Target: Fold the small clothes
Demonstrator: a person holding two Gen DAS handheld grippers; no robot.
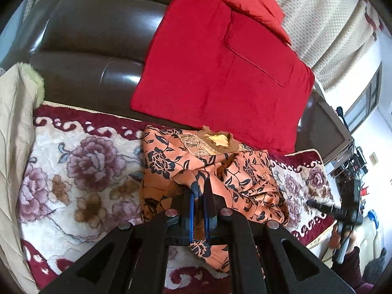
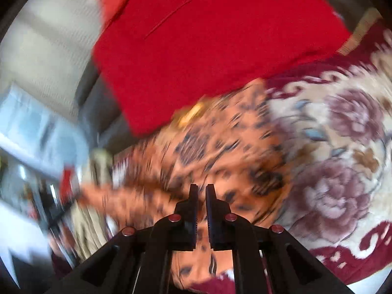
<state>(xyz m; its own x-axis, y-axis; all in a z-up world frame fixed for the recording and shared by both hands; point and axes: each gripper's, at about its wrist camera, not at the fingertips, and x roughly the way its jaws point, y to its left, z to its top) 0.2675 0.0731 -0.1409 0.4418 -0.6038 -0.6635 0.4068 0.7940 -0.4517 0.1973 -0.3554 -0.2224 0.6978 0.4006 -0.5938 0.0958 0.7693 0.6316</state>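
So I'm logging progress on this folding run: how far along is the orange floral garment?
Done: little. The orange floral garment lies bunched and creased on the flowered blanket, below the red cushion.
In hand: the left gripper has its jaws shut on a raised fold of it. The right gripper is shut; blur hides whether it holds cloth.
Left: spreading it flat and making every fold.

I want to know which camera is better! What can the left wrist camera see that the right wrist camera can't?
Only the left wrist view shows the brown leather sofa back, a beige quilted cloth, and the left gripper pinching a fold of the orange flowered garment.
Only the right wrist view, which is blurred, shows the right gripper, its jaws close together; whether it holds cloth I cannot tell.
Both show the garment, the red cushion and the flowered blanket.
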